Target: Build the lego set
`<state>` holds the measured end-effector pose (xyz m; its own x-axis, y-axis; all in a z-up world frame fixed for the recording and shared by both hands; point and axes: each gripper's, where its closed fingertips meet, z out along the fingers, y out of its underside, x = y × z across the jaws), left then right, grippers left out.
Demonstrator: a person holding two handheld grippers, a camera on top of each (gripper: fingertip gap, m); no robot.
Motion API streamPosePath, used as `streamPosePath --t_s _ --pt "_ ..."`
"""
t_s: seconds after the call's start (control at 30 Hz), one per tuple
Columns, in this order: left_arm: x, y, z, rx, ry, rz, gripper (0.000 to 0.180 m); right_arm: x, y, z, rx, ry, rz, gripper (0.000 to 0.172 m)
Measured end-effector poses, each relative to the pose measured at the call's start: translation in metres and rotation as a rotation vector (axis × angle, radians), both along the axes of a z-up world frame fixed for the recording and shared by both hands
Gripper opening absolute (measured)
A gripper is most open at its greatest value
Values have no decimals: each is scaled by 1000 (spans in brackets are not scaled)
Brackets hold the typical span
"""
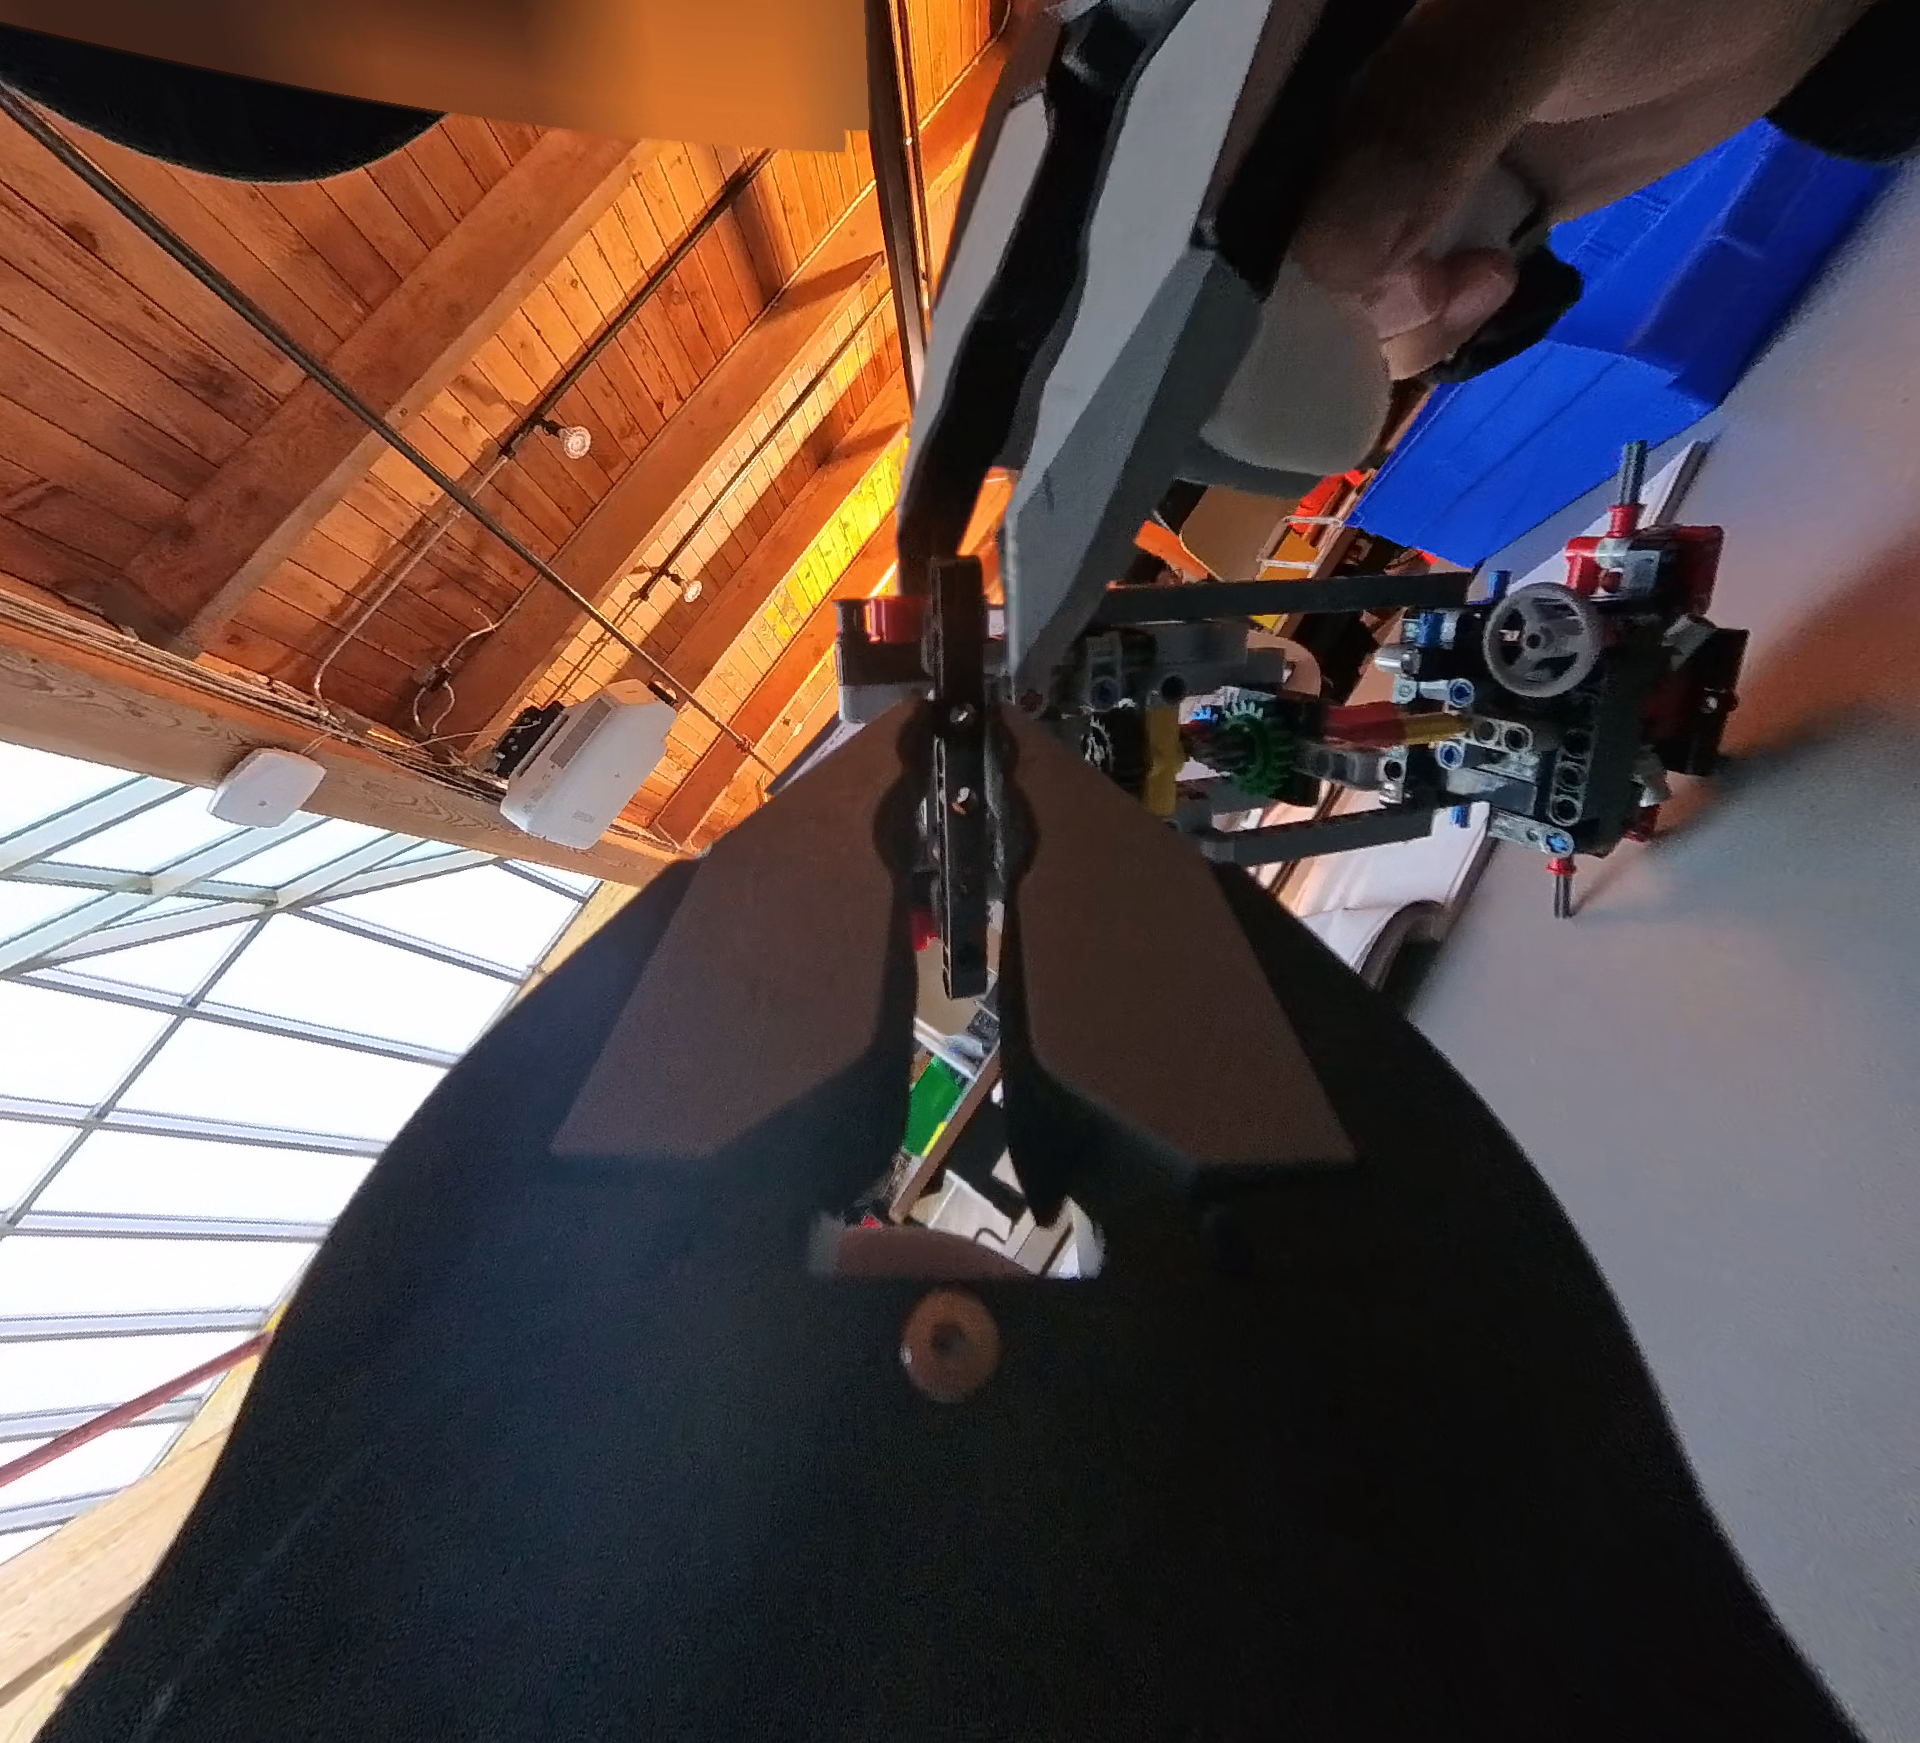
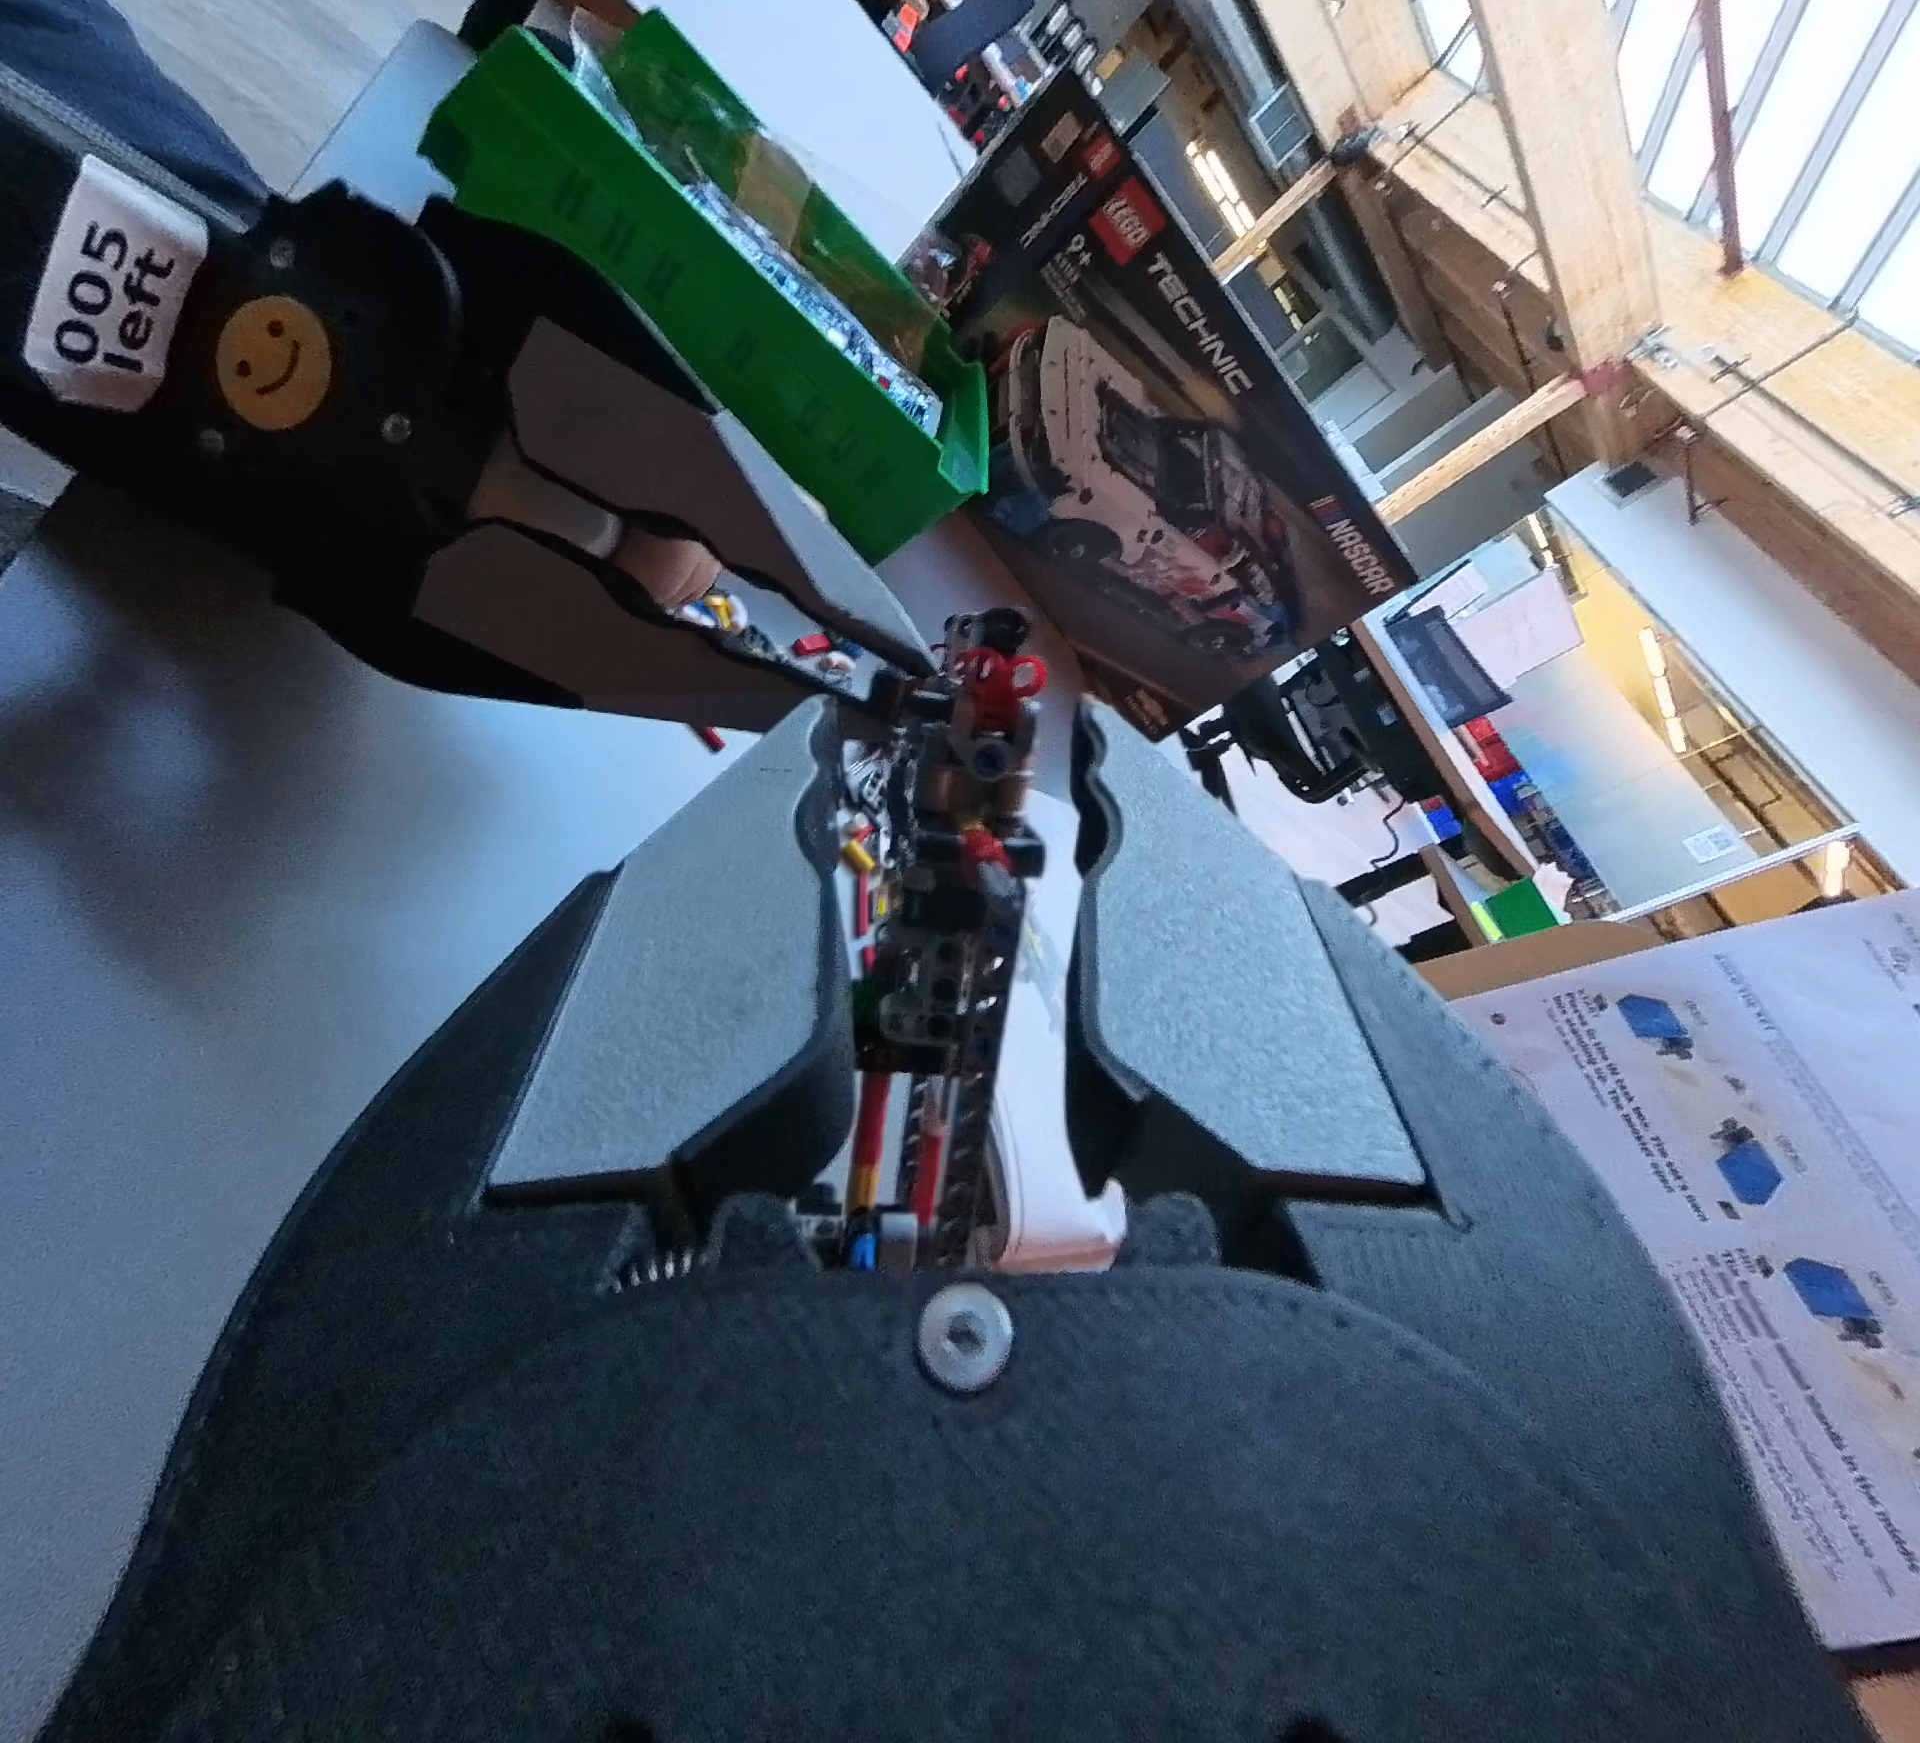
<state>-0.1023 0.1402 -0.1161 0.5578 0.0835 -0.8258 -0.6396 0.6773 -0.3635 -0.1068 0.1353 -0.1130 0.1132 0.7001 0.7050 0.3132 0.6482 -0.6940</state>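
Between left tool [image 1: 961, 758] pads — black beam [image 1: 958, 820]

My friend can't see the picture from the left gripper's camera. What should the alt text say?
The left gripper pinches a black beam of a toy brick model held above a grey table. The other gripper reaches in from above. Behind are a wooden ceiling and a blue bin.

Glossy plastic brick model [image 2: 940, 945], green plastic bin [image 2: 665, 280], matt grainy gripper [image 2: 951, 820], wooden plank ceiling [image 1: 312, 322]
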Motion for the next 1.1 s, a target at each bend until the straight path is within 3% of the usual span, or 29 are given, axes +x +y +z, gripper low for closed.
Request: streamPosePath --t_s 0.27,0.47,0.7,0.83,0.93,1.03,1.1 --pt "1 -4 0 3 -1 -11 6 -5 -2 0 -20 -2 31 33" --pt "0 -5 -1 -15 -12 -17 6 -1 -7 0 60 41 -9 33" --pt "2 -8 -3 -3 0 -33 6 21 -14 19 -169 135 144 28" --pt "1 -9 -4 -2 9 -25 6 20 -20 10 -163 59 180 26" --pt "-1 -9 -6 -5 12 -24 6 18 -12 10 -236 71 145 7" --pt "-1 -10 -7 0 19 -32 6 18 -2 19 -419 98 170 26" --pt "0 -12 -8 1 23 -39 6 12 -2 13 -467 22 196 20"
